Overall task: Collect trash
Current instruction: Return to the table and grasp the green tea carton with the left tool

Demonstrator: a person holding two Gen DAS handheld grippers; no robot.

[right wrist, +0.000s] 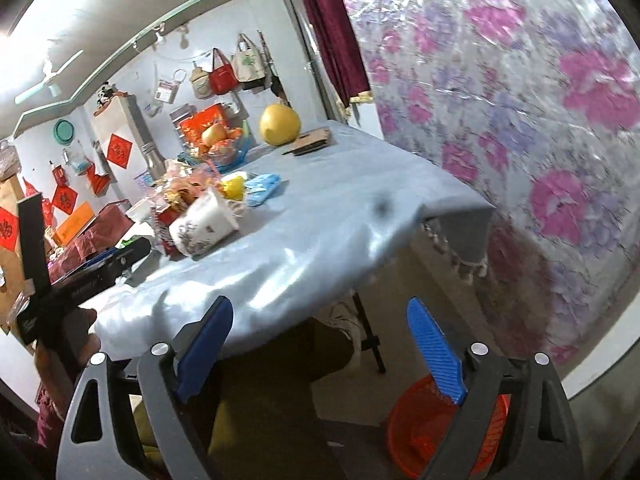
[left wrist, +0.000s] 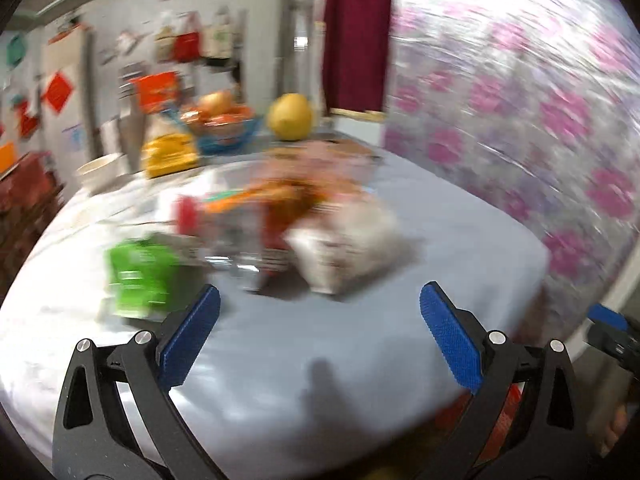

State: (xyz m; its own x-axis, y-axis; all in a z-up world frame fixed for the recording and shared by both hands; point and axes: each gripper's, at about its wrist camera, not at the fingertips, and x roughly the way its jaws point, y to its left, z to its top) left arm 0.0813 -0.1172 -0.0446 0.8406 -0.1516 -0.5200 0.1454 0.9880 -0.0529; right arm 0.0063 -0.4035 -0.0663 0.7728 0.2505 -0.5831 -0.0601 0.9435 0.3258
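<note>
Trash is still heaped on the table (right wrist: 340, 208), so collecting looks far from finished. The landmark is the orange basket (right wrist: 424, 432) on the floor below the table's near edge, which seems meant as the bin. From the right wrist view its mesh looks mostly bare, though the gripper hides part of it, so I would not swear that nothing lies inside. The right gripper (right wrist: 320, 344) hangs just above and beside that basket, jaws spread wide with nothing between the blue pads. The left gripper (left wrist: 320, 332) is also wide open and empty; it points over the tabletop, up and away from the basket, toward the pile. That pile sits well above the basket on the blue cloth: a green wrapper (left wrist: 140, 276) nearest the left fingers, a white crumpled carton (left wrist: 344, 252) beside it, and red and orange packets (left wrist: 280, 200) behind. The left view is badly smeared, so exact items are a guess. A large yellow fruit (right wrist: 280, 125) and a fruit bowl (right wrist: 224, 148) at the far end, farthest from the basket, probably are not trash. What remains, by my reading, is nearly everything: picking each wrapper and dropping it in.
</note>
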